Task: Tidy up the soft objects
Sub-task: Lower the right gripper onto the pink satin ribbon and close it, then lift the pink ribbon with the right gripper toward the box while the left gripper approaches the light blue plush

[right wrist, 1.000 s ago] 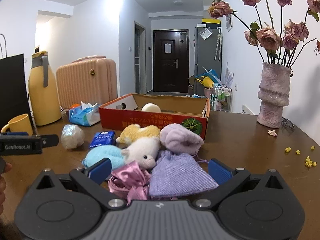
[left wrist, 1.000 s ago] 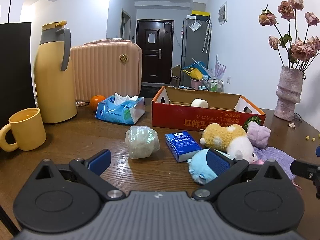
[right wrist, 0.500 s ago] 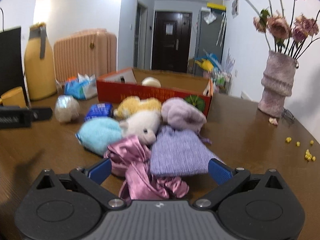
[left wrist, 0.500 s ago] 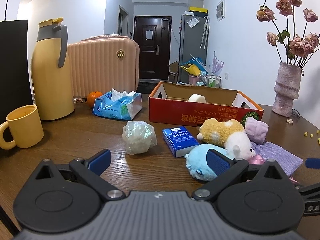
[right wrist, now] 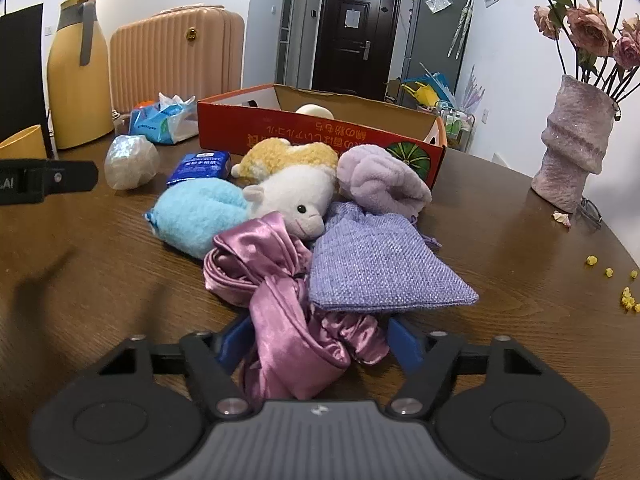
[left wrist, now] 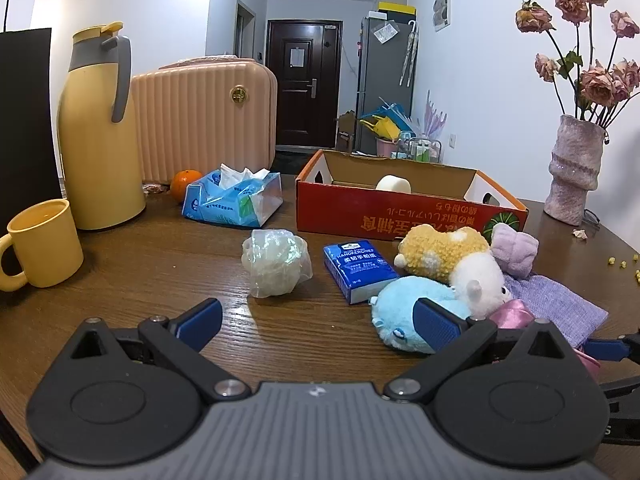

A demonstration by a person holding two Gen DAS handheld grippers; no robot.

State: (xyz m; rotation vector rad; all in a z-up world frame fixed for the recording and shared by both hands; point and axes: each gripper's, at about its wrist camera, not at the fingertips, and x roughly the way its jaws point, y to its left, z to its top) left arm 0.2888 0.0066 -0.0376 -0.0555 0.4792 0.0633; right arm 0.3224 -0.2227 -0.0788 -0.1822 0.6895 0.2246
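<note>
- Left wrist view: the left gripper (left wrist: pixel 316 318) hovers over the brown wooden table (left wrist: pixel 132 256) with its jaws spread wide and nothing between them. The open red cardboard box (left wrist: pixel 404 220) waits behind the heap of soft toys.
- Right wrist view: the right gripper (right wrist: pixel 316 340) is closing its jaws around the shiny pink satin cloth (right wrist: pixel 288 304) at the heap's near edge; the blue pads flank it, firm contact not yet clear. This looks like the pick-up step. Next, I'd say: finish the squeeze, lift clear of the lilac woven pouch (right wrist: pixel 380 264), carry to the box.
</note>
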